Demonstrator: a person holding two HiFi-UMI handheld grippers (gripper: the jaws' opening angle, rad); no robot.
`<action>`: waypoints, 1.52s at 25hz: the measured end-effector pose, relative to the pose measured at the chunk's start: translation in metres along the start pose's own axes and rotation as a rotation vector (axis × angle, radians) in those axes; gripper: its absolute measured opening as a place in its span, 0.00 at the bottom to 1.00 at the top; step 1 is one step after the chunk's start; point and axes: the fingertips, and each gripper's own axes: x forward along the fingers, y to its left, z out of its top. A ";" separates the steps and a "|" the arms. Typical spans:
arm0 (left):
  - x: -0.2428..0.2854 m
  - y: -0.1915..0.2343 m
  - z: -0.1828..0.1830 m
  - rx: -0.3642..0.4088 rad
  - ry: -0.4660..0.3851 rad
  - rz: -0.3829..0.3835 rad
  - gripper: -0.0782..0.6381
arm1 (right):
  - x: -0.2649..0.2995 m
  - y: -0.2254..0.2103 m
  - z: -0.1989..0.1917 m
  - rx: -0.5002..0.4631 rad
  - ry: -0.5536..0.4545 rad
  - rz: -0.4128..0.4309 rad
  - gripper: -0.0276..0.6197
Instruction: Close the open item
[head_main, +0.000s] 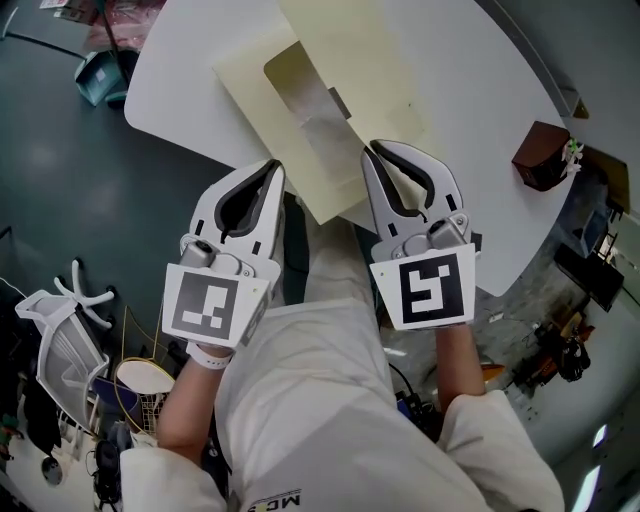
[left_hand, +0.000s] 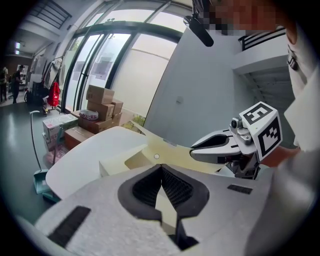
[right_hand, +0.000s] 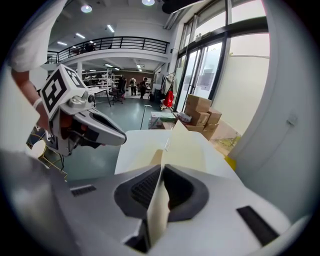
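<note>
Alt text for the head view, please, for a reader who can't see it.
From above, a person in white holds two grippers closed on the near end of an open cream cardboard folder on a white table: the left gripper at its left edge, the right gripper further right. A brown object sits near the table's right edge.

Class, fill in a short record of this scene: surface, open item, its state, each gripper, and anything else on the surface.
surface: white table
open item: cream card box
state: open, its inside showing
left gripper: jaws shut on cream card at the box's near left edge
right gripper: jaws shut on cream card at the box's near right edge
also on the surface: small brown box, far right
</note>
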 end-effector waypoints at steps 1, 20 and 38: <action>-0.001 0.002 -0.002 -0.005 0.000 0.003 0.14 | 0.002 0.004 -0.001 -0.002 0.003 0.005 0.09; -0.007 0.033 -0.040 -0.056 0.030 0.086 0.14 | 0.043 0.071 -0.019 -0.030 0.045 0.144 0.10; -0.001 0.053 -0.062 -0.105 0.045 0.094 0.14 | 0.079 0.104 -0.044 -0.061 0.124 0.199 0.12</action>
